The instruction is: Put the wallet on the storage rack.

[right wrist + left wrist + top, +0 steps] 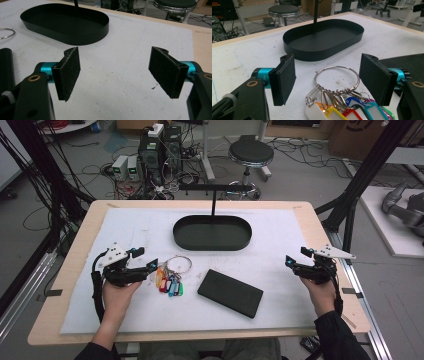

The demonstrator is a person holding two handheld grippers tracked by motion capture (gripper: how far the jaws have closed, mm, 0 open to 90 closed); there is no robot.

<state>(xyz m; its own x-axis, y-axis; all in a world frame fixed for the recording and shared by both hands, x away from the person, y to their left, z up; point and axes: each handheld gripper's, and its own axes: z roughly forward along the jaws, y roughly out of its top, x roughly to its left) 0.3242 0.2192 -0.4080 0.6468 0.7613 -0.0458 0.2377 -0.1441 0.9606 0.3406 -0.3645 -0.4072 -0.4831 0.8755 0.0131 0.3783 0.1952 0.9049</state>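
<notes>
A: What lies on the white mat, left to right?

B: The left gripper point(146, 261), jaws wide apart and holding nothing, right at one key ring point(178, 266) with several coloured tags point(170, 285).

A: Then?

B: One black case point(230, 293), one oval tray point(212, 233) behind, and the right gripper point(297, 257), gaping over bare mat.

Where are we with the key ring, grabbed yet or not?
Not yet. Nothing looks done: the key ring lies on the white mat, and the black tray holds nothing. In hand: the left gripper is open, its jaws either side of the ring without pressing it. The right gripper is open over bare mat. Left: closing, lifting, probably moving it to the tray.
</notes>
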